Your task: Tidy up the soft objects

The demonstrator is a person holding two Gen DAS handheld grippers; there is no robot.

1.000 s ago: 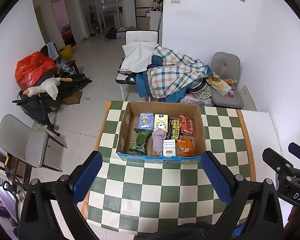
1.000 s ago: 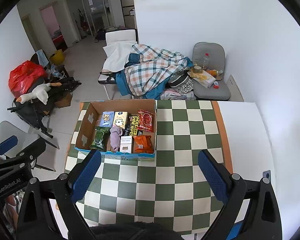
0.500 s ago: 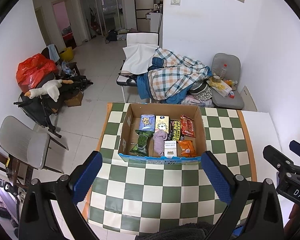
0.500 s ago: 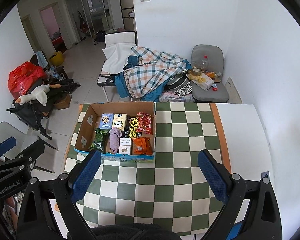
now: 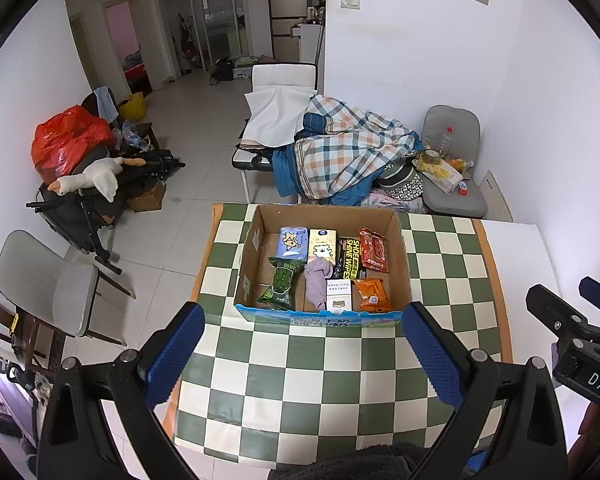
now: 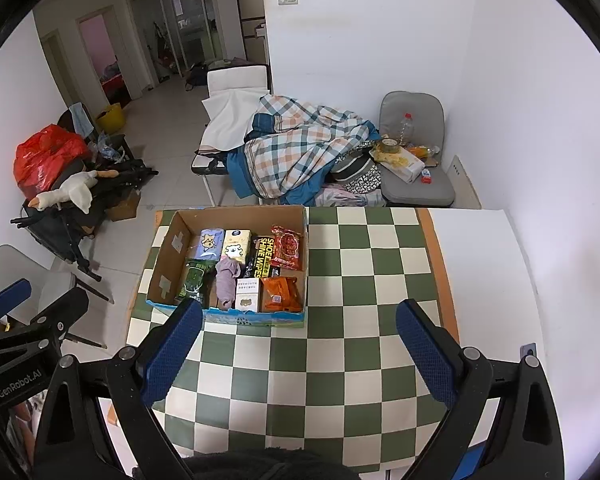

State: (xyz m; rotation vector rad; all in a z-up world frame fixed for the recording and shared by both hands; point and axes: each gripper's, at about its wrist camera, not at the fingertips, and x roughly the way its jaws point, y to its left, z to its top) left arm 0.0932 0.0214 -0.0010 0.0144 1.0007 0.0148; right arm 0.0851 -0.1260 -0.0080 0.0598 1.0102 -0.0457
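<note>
An open cardboard box (image 5: 403,264) (image 6: 162,268) sits on the green-and-white checked tablecloth (image 5: 300,372) (image 6: 352,340). It holds several soft packs: a green pack (image 5: 279,284), a blue tissue pack (image 5: 293,242), a yellow tissue pack (image 5: 322,245), a black shoe-wipes pack (image 5: 350,258), a red pack (image 5: 374,249), an orange pack (image 5: 374,295), a white pack (image 5: 339,300) and a purple cloth (image 5: 318,280) (image 6: 227,278). My left gripper (image 5: 300,354) is open and empty, held above the table in front of the box. My right gripper (image 6: 298,350) is open and empty, to the right of the box.
A chair piled with a plaid blanket (image 5: 348,152) and a grey chair with a bottle (image 5: 452,164) stand behind the table. A grey chair (image 5: 44,284) and a stroller with a plush goose (image 5: 88,178) stand on the left. A white wall is on the right.
Both grippers have pulled back and risen slightly, so the box and table look a little farther away. Both stay open and empty.
</note>
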